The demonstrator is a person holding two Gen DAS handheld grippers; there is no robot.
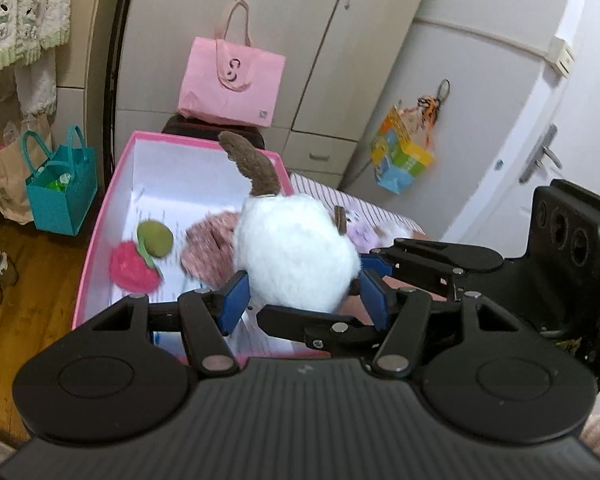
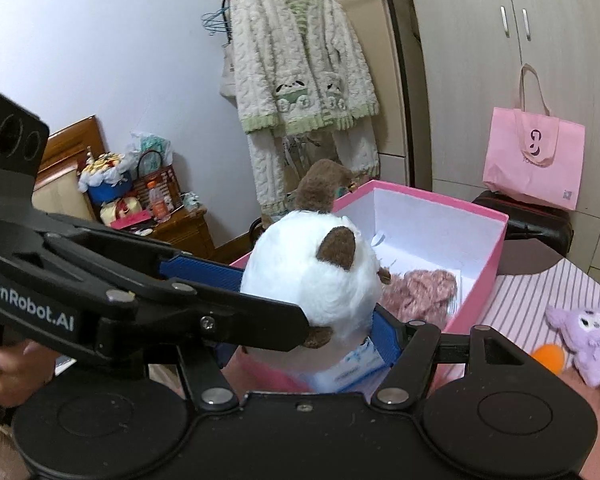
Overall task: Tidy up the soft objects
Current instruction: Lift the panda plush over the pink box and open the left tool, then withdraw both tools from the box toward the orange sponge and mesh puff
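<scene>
Behind, cupboards are filling the twelve o'clock view. You are holding the white plush over the pink box, left gripper and right gripper both clenching it, the box at eleven o'clock.

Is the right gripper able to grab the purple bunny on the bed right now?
Probably not yet. The right gripper has its jaws around the white plush toy, shared with the left gripper, over the pink box. The purple bunny lies uncovered on the striped bed, so freed jaws likely could.
</scene>
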